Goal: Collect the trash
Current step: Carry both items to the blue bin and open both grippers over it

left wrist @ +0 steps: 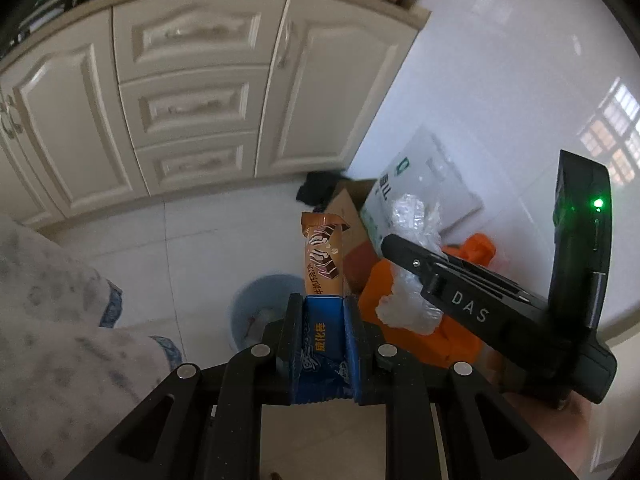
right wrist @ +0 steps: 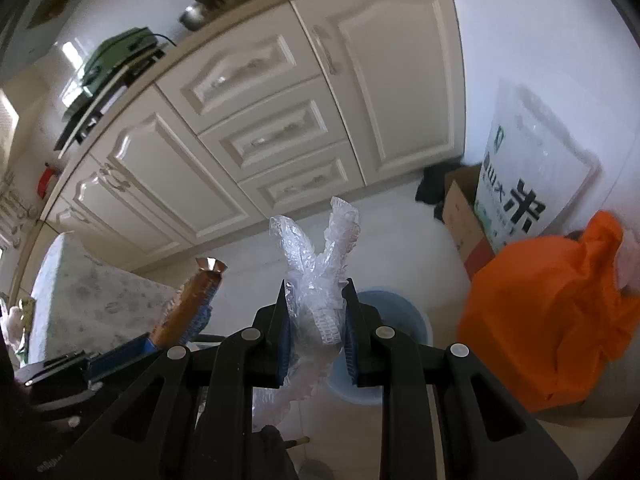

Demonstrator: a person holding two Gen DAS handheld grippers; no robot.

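My left gripper [left wrist: 323, 300] is shut on snack wrappers: a blue one [left wrist: 322, 344] between the pads and an orange-brown one [left wrist: 323, 256] sticking out ahead. They also show in the right wrist view [right wrist: 192, 304]. My right gripper [right wrist: 316, 300] is shut on crumpled clear plastic film [right wrist: 316, 264]; it appears in the left wrist view [left wrist: 408, 256] with the film [left wrist: 416, 220]. A light blue bin [left wrist: 260, 308] stands on the floor below both grippers, partly hidden in the right wrist view [right wrist: 384, 308].
Cream kitchen cabinets [left wrist: 192, 96] stand behind. An orange plastic bag [right wrist: 548, 316], a cardboard box [right wrist: 460, 216] and a white rice sack [right wrist: 528, 168] sit by the wall at right. A marbled table edge [right wrist: 88, 304] is at left.
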